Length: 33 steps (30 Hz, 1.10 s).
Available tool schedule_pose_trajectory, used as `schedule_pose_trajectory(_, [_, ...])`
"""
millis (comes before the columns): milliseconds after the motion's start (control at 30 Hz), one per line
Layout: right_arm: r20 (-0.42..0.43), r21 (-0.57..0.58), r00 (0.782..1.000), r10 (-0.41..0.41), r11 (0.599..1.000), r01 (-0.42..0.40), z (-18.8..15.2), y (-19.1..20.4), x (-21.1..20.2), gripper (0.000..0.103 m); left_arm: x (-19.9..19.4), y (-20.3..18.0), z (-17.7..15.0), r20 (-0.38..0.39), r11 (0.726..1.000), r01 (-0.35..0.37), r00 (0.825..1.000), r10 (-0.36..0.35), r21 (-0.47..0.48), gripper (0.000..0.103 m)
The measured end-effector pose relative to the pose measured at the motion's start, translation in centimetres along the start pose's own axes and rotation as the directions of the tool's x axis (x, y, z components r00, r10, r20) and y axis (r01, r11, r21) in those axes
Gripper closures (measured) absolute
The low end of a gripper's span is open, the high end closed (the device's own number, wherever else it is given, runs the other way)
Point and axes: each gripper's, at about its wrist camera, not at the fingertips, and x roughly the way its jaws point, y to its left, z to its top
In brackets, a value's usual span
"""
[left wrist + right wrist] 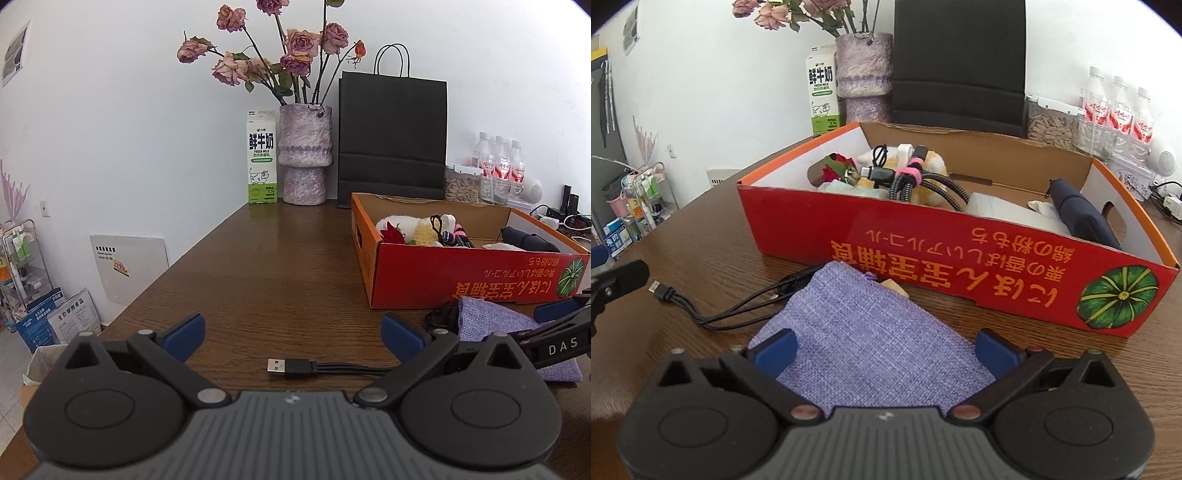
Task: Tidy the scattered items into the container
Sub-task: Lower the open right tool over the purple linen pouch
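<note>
1. Through my left wrist camera, my left gripper (292,338) is hovering low over the brown wooden table (258,266). Its jaws are standing wide apart and gripping nothing.
2. A black USB cable (291,367) is lying flat on the wood between my blue fingertips (184,334). Its shiny metal plug is pointing left.
3. The red cardboard box (461,277) is sitting to the right. Soft toys and a dark pouch are lying inside it.
4. A purple cloth bag (495,325) is lying in front of the box, and my other gripper is reaching over it.
5. A lumpy purple vase (304,155) with dried roses, a milk carton (261,157) and a black paper bag (393,136) are standing by the white wall.
6. Through my right wrist camera, my right gripper (885,352) is sitting with its jaws spread wide, one on each side of the purple cloth bag (864,332). They are not squeezing it.
7. The bag is looking rough and woven, and it is lying flat, just beside the red cardboard box (960,258).
8. The thin USB cable (713,306) is curling out from under the bag's left edge.
9. Braided cords tied with pink bands are lying in the box.
</note>
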Motion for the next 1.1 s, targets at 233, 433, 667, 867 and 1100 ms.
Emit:
schedule_pose_trajectory(233, [0.049,-0.047,0.999,0.017,0.999,-0.015,-1.5,0.8,-1.6,0.033,0.6,0.8,-0.1,-0.019,1.000,-0.007,1.000,0.006,-0.027,0.000])
schedule_pose_trajectory(433, [0.077,-0.059,0.996,0.042,0.998,-0.038,-2.2,1.5,-2.7,0.094,0.5,-0.1,-0.3,-0.026,1.000,0.005,1.000,-0.005,-0.015,0.000])
schedule_pose_trajectory(667, [0.090,0.012,0.993,0.070,0.997,-0.071,-1.7,0.2,-3.2,0.088,-0.2,-0.3,-0.2,-0.009,1.000,-0.001,1.000,0.001,0.009,0.000])
schedule_pose_trajectory(867, [0.048,-0.029,0.997,0.059,0.998,-0.057,0.4,0.7,-2.2,0.001,-0.4,0.0,0.2,0.002,1.000,-0.006,1.000,0.006,0.002,0.000])
schedule_pose_trajectory(1100, [-0.062,-0.027,0.998,0.017,0.999,-0.018,2.1,2.1,1.0,0.000,0.4,0.3,0.8,-0.024,1.000,0.004,1.000,-0.004,-0.004,0.000])
